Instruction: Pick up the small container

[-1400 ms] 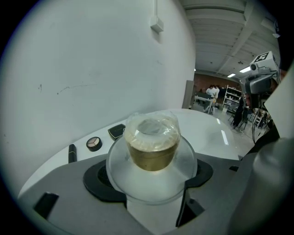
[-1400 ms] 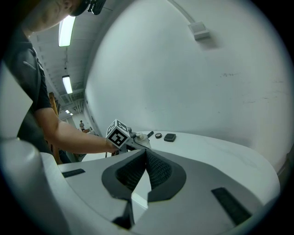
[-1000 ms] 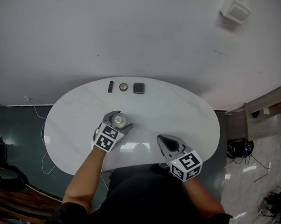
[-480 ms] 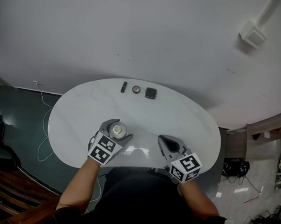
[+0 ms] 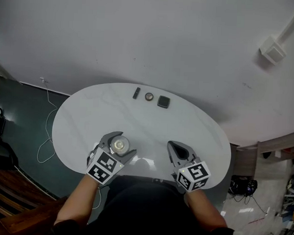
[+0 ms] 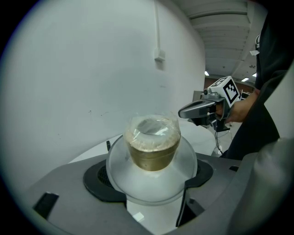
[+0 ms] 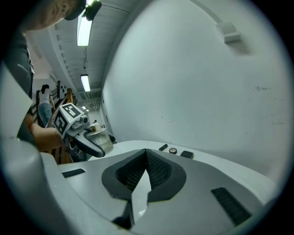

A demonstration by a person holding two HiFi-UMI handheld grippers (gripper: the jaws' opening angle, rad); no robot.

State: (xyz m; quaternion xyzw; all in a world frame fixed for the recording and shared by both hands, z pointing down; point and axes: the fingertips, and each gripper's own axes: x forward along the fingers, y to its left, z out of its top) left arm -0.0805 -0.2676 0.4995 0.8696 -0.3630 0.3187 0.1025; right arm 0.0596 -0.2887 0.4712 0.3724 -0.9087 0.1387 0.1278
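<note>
While the left gripper (image 5: 119,145) is clamping the small container (image 5: 119,143) at the head view's lower left-centre, by the table's (image 5: 89,112) near edge, the left gripper view is showing it mid-frame between the jaws, and the right gripper view is showing the right gripper (image 7: 146,153) holding its jaws together, empty.

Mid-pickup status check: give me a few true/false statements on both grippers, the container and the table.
1. The left gripper has its jaws closed on the small container. True.
2. The right gripper also holds a container. False: its jaws are together with nothing between them.
3. Three small things lie in a row at the far edge of the table: a dark stick, a round item and a dark square. True.
4. The table is dark and square. False: it is white and oval.
5. The small container looks empty. False: something tan-brown shows inside its clear wall.
</note>
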